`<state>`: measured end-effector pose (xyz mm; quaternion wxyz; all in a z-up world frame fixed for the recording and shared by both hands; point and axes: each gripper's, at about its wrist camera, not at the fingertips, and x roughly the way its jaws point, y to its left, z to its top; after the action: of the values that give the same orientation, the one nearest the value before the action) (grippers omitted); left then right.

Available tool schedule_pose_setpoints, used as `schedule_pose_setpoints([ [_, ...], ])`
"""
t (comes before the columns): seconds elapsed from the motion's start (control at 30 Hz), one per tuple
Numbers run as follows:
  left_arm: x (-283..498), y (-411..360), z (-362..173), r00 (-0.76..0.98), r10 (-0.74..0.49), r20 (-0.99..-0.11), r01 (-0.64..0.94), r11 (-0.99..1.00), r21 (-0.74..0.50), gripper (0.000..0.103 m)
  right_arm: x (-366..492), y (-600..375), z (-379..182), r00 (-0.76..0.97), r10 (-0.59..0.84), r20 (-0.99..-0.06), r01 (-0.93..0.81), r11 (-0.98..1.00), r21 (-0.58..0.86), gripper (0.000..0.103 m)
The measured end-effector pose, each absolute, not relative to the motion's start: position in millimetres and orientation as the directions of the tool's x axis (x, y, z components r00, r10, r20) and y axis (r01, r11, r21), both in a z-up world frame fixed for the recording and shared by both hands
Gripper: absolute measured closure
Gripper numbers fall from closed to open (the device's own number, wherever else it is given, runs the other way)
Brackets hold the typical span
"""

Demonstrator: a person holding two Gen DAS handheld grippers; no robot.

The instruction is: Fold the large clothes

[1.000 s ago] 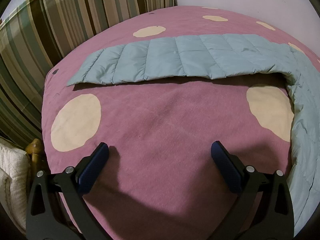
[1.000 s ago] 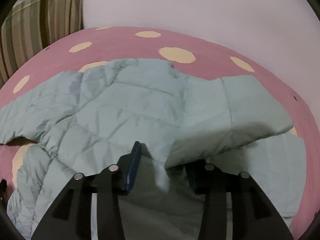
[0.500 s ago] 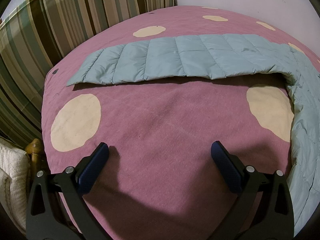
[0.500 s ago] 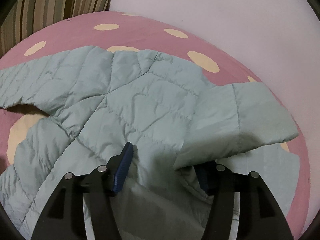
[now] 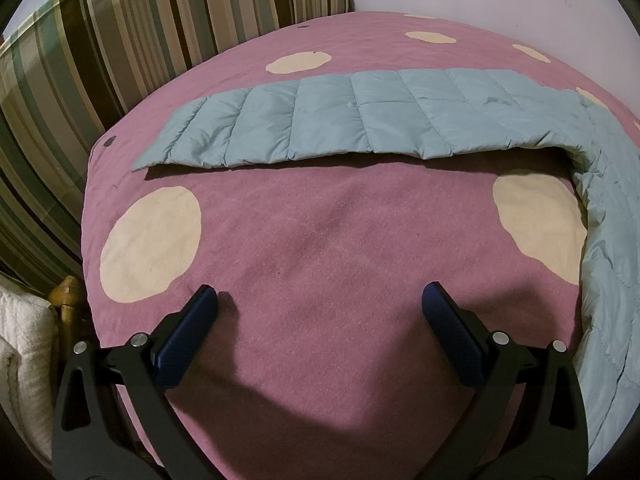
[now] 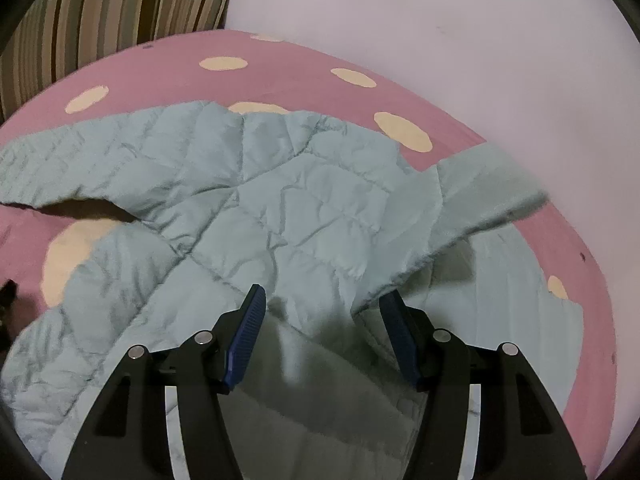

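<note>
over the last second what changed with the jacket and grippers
The right hand-held gripper opened wider and let the folded jacket flap go; the view rolled and pulled back a little. The left hand-held gripper stayed open over the bedspread, the sleeve unmoved.

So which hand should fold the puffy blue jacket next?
Probably the right gripper: its open fingers sit right over the jacket, beside a raised flap. The left gripper hangs open over bare pink blanket, away from the sleeve.
</note>
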<state>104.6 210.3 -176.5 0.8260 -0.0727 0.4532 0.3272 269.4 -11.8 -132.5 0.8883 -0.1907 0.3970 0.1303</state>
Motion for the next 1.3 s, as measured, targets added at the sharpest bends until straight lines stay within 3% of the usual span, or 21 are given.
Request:
schedule_pose_setpoints([
  [0.3,105.1,209.9,-177.2,0.376,0.474,-0.797,-0.607,0.775,0.175,0.002,263.5,-14.2,-114.4,0.672,0.115,-0.731,-0.371,0.907,-0.200,0.044],
  [0.53,105.3,210.1,-176.9,0.375,0.474,-0.797,-0.607,0.775,0.175,0.002,261.9,-63.3,-97.2,0.675,0.131,-0.726,-0.286,0.954,-0.094,0.044],
  [0.87,105.4,210.0,-176.4,0.375,0.473,-0.797,-0.606,0.776,0.175,0.002,286.9,-249.3,-110.5,0.649,-0.058,-0.758,0.136,0.990,0.041,0.043],
  [1.07,106.1,209.5,-176.8,0.373,0.478,-0.796,-0.605,0.775,0.182,0.002,299.8,-325.6,-163.4,0.557,0.119,-0.822,0.249,0.920,0.301,0.043],
  [1.1,106.3,209.3,-176.9,0.372,0.478,-0.795,-0.605,0.775,0.183,0.002,299.6,-330.1,-172.0,0.551,0.150,-0.821,0.250,0.909,0.334,0.048],
  [1.17,106.3,208.9,-176.8,0.370,0.482,-0.794,-0.605,0.774,0.188,0.002,302.9,-330.5,-183.4,0.537,0.187,-0.823,0.225,0.908,0.353,0.072],
  [1.2,106.7,208.2,-176.6,0.368,0.486,-0.792,-0.604,0.773,0.194,0.002,304.8,-328.9,-187.9,0.533,0.185,-0.825,0.213,0.915,0.343,0.079],
  [1.3,106.9,206.5,-176.1,0.364,0.498,-0.787,-0.602,0.771,0.209,0.002,310.8,-330.9,-190.9,0.547,0.179,-0.818,0.206,0.918,0.338,0.084],
])
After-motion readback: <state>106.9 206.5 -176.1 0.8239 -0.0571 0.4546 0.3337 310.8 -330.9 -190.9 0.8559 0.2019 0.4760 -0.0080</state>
